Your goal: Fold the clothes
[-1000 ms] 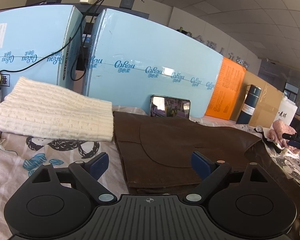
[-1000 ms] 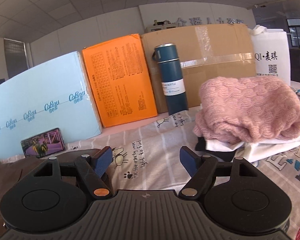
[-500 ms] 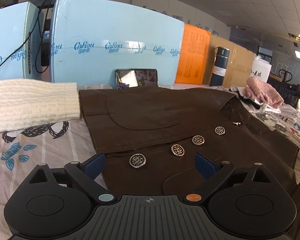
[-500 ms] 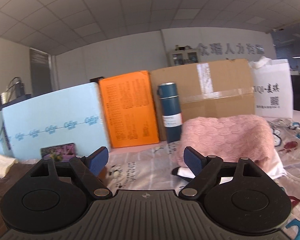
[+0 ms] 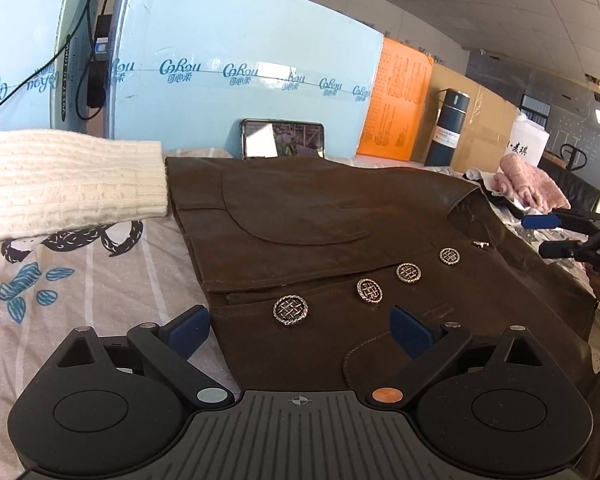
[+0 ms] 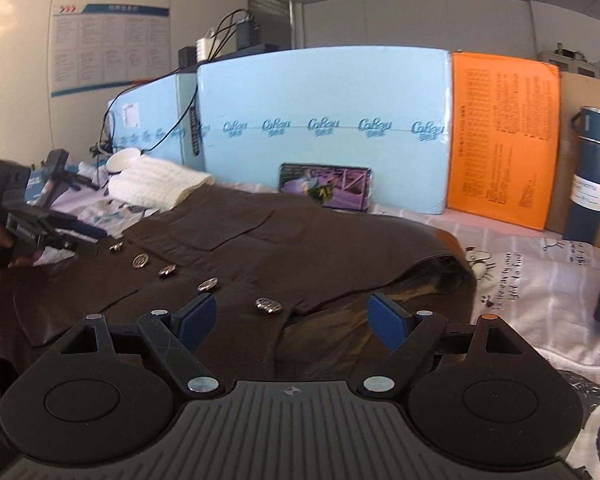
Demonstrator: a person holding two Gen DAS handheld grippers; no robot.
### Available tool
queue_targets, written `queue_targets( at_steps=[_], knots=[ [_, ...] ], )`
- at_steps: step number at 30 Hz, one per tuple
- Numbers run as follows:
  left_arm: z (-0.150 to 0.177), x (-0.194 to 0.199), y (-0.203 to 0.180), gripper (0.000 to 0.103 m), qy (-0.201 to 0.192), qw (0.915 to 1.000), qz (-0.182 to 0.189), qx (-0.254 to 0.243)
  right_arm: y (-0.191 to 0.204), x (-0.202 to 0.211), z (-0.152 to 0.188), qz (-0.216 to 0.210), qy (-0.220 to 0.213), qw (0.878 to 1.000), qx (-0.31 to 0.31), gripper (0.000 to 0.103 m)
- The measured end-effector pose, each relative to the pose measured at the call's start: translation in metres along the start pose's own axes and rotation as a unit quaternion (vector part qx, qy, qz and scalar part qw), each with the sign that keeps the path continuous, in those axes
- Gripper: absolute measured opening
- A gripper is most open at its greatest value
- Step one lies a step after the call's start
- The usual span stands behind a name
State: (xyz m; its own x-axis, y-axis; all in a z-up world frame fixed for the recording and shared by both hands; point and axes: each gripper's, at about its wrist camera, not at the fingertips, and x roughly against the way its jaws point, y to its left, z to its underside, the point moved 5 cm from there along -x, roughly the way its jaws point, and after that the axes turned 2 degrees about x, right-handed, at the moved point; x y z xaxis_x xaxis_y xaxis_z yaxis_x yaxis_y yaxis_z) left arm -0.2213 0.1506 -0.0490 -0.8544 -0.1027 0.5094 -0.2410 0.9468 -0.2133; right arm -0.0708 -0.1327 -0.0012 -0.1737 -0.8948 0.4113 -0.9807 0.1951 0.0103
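**Item: brown buttoned jacket, laid out, fold not yet begun**

- Brown jacket (image 5: 340, 232): spread flat on the printed sheet (image 5: 80, 280), a row of metal buttons (image 5: 290, 309) facing up; collar end raised and gaping at one side in the right wrist view.
- Left gripper (image 5: 299, 326): fingers spread wide, nothing between them, held over the jacket's near edge.
- Right gripper (image 6: 290, 318): fingers spread, jaws having just been opening, nothing pinched, above the open collar.
- Cream knit (image 5: 60, 180): folded, touching the jacket's far corner.
- Risks, as judged: only the top flap may be caught, so the lining is left behind; the cream knit may be dragged along; a button may be clamped and the grip lost.
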Motion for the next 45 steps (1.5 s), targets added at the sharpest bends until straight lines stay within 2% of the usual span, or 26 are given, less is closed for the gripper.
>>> queue_targets(
  at_steps=[6,12,16,21,27,33,41,44,45],
  knots=[
    [-0.002,0.008,-0.003,0.098,-0.020,0.9994,0.030,-0.001,0.008,-0.018,0.017,0.011,0.054,0.998,0.031,0.082],
    [-0.004,0.010,0.002,0.098,-0.029,0.9912,0.122,0.041,0.002,-0.021,0.026,0.019,0.071,0.997,0.023,0.085],
    [-0.004,0.008,0.015,0.098,-0.029,0.9930,0.096,0.062,0.001,-0.022,0.027,0.018,0.073,0.997,0.018,0.086],
    [-0.008,0.003,0.021,0.098,-0.028,0.9939,0.083,0.067,0.000,-0.023,0.028,0.016,0.075,0.997,0.014,0.086],
    [-0.017,-0.002,0.023,0.098,-0.032,0.9953,0.078,0.048,-0.001,-0.023,0.029,0.014,0.077,0.997,0.010,0.087],
    [-0.012,-0.016,0.021,0.098,0.014,0.9952,0.090,0.036,-0.001,-0.023,0.029,0.017,0.079,0.997,0.011,0.087],
    [-0.002,-0.002,0.016,0.098,0.016,0.9941,0.104,0.028,-0.003,-0.025,0.030,0.016,0.082,0.996,0.008,0.089],
    [-0.001,0.007,0.006,0.097,0.001,0.9907,0.135,0.019,-0.003,-0.026,0.030,0.016,0.083,0.996,0.008,0.089],
    [-0.001,0.008,0.002,0.089,0.002,0.9910,0.133,0.004,-0.003,-0.026,0.030,0.016,0.083,0.996,0.008,0.089]
  ],
)
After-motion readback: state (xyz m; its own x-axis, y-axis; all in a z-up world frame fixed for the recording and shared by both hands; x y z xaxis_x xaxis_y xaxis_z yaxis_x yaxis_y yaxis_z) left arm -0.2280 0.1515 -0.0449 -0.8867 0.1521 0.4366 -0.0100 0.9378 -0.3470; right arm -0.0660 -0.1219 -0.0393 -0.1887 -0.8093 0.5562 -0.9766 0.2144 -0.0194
